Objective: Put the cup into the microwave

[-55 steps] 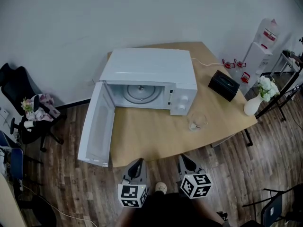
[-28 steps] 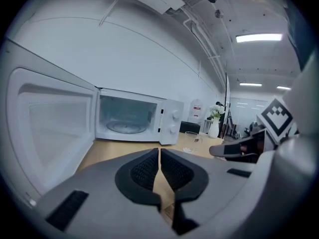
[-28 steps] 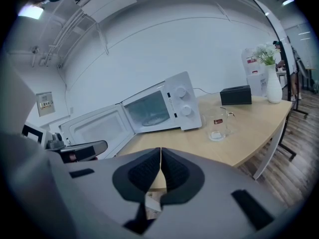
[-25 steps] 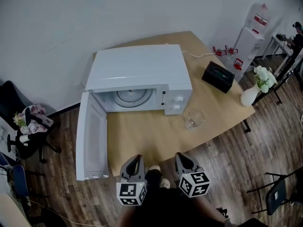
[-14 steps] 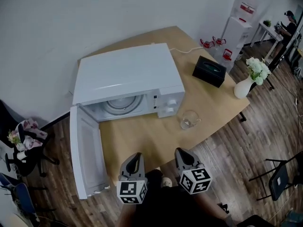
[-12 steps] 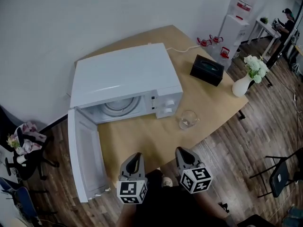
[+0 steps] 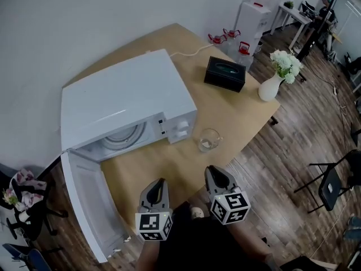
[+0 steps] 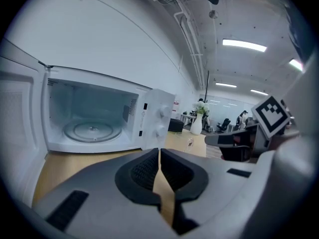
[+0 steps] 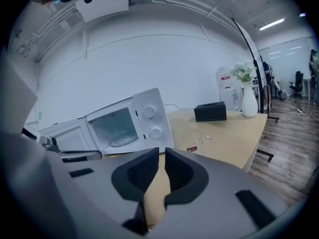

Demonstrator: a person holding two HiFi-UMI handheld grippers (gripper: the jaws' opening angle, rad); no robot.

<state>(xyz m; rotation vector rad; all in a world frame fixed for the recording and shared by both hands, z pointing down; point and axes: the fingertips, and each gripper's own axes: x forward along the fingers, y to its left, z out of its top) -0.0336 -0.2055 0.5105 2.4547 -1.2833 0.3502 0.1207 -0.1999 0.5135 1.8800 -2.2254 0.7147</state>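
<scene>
A clear glass cup [image 7: 208, 140] stands on the wooden table [image 7: 237, 109], just right of the white microwave [image 7: 124, 103]. The microwave's door [image 7: 87, 208] hangs wide open toward me, and its glass turntable [image 8: 92, 131] is bare. My left gripper [image 7: 159, 183] and right gripper [image 7: 212, 171] sit side by side at the table's near edge, both shut and holding nothing. The cup is a short way beyond the right gripper. It shows small in the left gripper view [image 8: 191, 142] and faintly in the right gripper view [image 9: 203, 138].
A black tissue box [image 7: 224, 73] and a white vase of flowers [image 7: 271, 86] stand at the table's far right. A white cord [image 7: 186, 52] trails behind the microwave. A water dispenser [image 7: 255, 7] is by the wall. Chairs stand on the floor at right [image 7: 333, 185] and left [image 7: 20, 199].
The head view has swung round the table, so the microwave, its door and the cup now sit further left and turned. Both grippers stay shut and side by side.
</scene>
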